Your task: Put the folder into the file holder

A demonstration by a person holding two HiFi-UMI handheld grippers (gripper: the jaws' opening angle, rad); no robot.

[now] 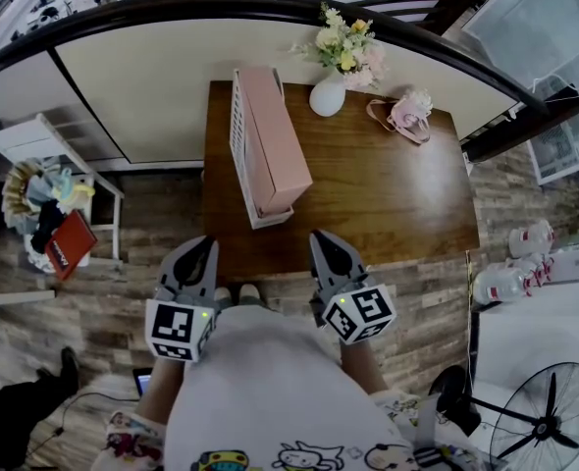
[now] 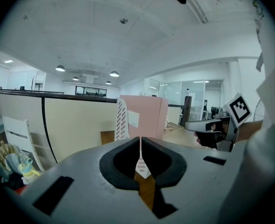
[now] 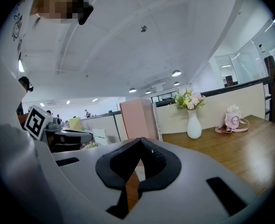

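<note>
A pink folder (image 1: 275, 140) stands inside the white slatted file holder (image 1: 238, 135) on the left part of the wooden table (image 1: 388, 204). Both grippers are held close to the person's body at the table's near edge, apart from the holder. My left gripper (image 1: 203, 250) is shut and empty, pointing toward the holder's near end. The right gripper (image 1: 324, 243) is shut with nothing in it. In the left gripper view the folder (image 2: 146, 118) and holder (image 2: 121, 120) rise beyond the closed jaws (image 2: 140, 141). In the right gripper view the folder (image 3: 137, 118) stands behind the closed jaws (image 3: 140, 143).
A white vase of flowers (image 1: 329, 94) and a small pink item (image 1: 407, 116) sit at the table's far edge against a low partition. A white rack with a red book (image 1: 69, 243) stands left. Bottles (image 1: 525, 263) and a fan (image 1: 550, 420) are on the right.
</note>
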